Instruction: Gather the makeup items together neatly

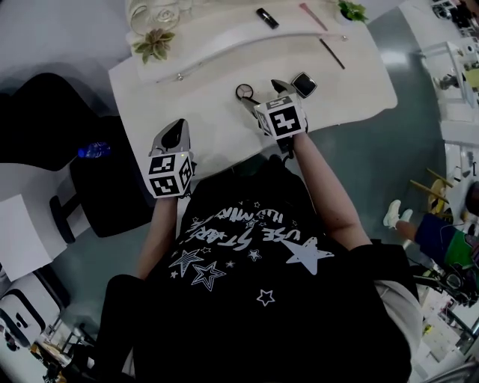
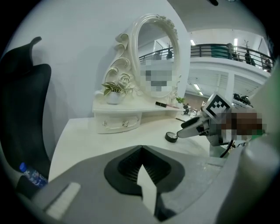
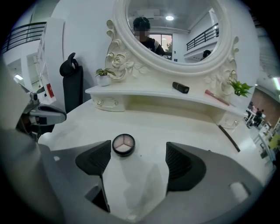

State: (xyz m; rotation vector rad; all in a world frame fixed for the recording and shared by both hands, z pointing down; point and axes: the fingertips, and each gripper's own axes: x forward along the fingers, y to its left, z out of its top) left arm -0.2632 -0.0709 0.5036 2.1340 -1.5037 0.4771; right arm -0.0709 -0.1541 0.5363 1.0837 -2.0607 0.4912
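**Item 1. Right hand-held gripper** (image 1: 266, 96): released, its jaws standing wide with nothing pressed between them. It pointed steeply down over the near middle of the tabletop (image 1: 209, 127). The spread looked wide enough to straddle Item 3.

**Item 2. Left hand-held gripper** (image 1: 174, 135): clenched on nothing. It was held at the tabletop's near edge, about eight o'clock from Item 1. It seemed parked there to keep clear of the work.

**Item 3. Round compact** (image 1: 244, 91): face up with three pans showing. It lay flat on the tabletop just beside the left pad of Item 1, at roughly eleven o'clock from that gripper, with neither pad gripping it.

**Item 4. Square compact** (image 1: 304, 84): on the tabletop at one o'clock from Item 1 and near Item 3. The two read as the core of the gathered group.

**Item 5. Black tube** (image 1: 267, 18) and **pink stick** (image 1: 313, 16): on the raised shelf (image 1: 224, 41) at twelve o'clock, well apart from the compacts.

**Item 6. Dark pencil** (image 1: 332, 53): on the tabletop at two o'clock. Items 5 and 6 were judged not yet gathered.
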